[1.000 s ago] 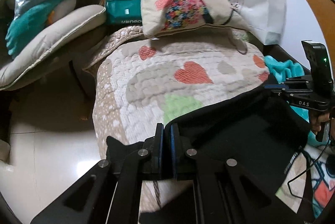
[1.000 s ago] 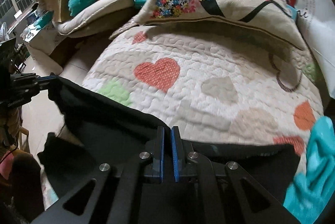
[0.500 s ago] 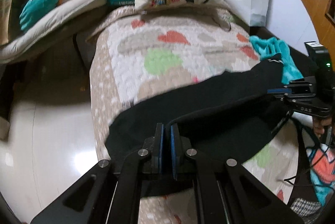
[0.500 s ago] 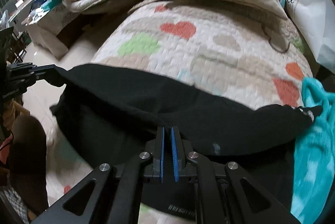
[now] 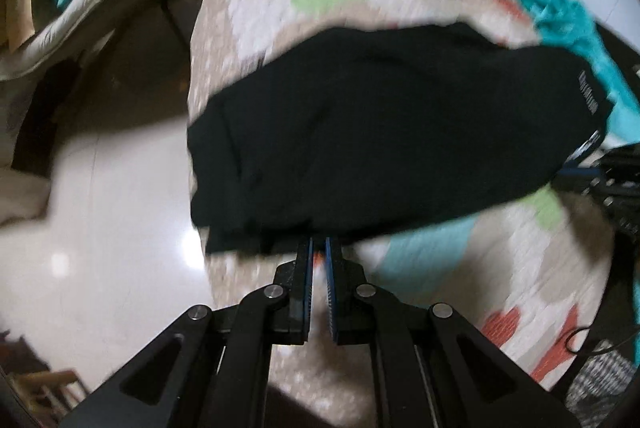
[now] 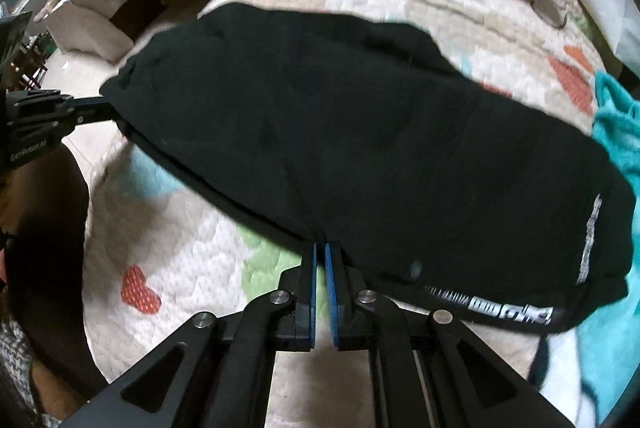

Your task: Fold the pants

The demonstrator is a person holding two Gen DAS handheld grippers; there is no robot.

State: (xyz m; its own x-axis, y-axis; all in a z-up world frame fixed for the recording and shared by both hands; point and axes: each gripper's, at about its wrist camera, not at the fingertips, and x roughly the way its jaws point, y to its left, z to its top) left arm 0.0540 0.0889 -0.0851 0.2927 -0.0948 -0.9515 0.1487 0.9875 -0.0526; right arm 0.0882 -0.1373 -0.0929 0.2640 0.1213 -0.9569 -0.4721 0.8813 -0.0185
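- Now the black pants [image 5: 384, 124] lie folded across the heart-patterned quilt [image 5: 256, 16] on the bed, waistband lettering at the right end.
- Left hand-held gripper [image 5: 318, 248] sits at the pants' near edge, jaws slightly parted, nothing between them.
- Right hand-held gripper [image 6: 320, 256] likewise, a narrow gap showing, touching the near hem.
- Teal cloth [image 6: 616, 124] lies just right.

Motion-blurred quilt [image 5: 280, 8]; white lettering on pants [image 6: 590, 240] illegible.
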